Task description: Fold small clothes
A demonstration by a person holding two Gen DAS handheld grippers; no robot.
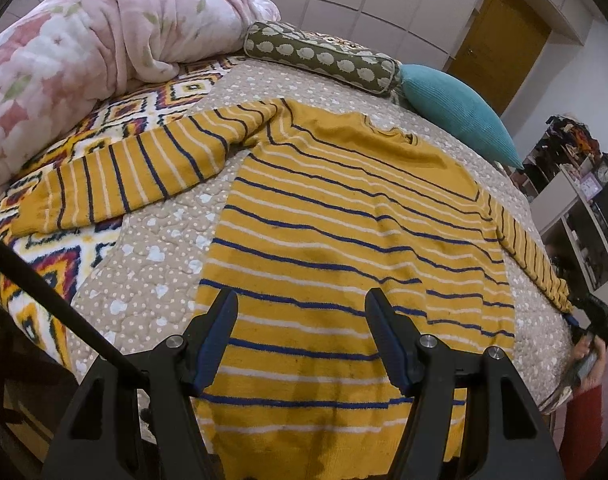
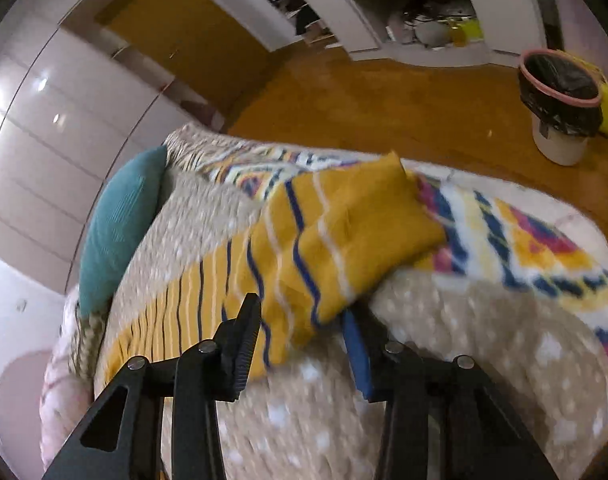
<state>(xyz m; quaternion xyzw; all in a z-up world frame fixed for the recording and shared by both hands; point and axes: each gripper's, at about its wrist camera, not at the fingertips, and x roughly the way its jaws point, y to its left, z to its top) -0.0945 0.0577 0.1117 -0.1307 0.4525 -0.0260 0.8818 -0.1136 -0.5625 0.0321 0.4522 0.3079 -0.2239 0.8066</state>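
A yellow sweater (image 1: 344, 220) with blue and white stripes lies flat on the beige dotted quilt (image 1: 156, 240), both sleeves spread out. My left gripper (image 1: 301, 300) hovers open over the sweater's lower body, with nothing between its fingers. The right sleeve (image 1: 524, 248) runs toward the bed's right edge, where my right gripper (image 1: 596, 316) is small at the frame's border. In the blurred right wrist view, the right gripper (image 2: 300, 308) stands open around that sleeve's end (image 2: 344, 240). The cloth lies between the fingers and covers the right fingertip; the pads do not pinch it.
A pink floral blanket (image 1: 84, 52), an olive bolster (image 1: 324, 60) and a teal cushion (image 1: 456, 112) line the far side of the bed. A bright patterned blanket (image 1: 64, 248) lies under the left sleeve. A lined waste bin (image 2: 560, 108) stands on the wooden floor by white shelves.
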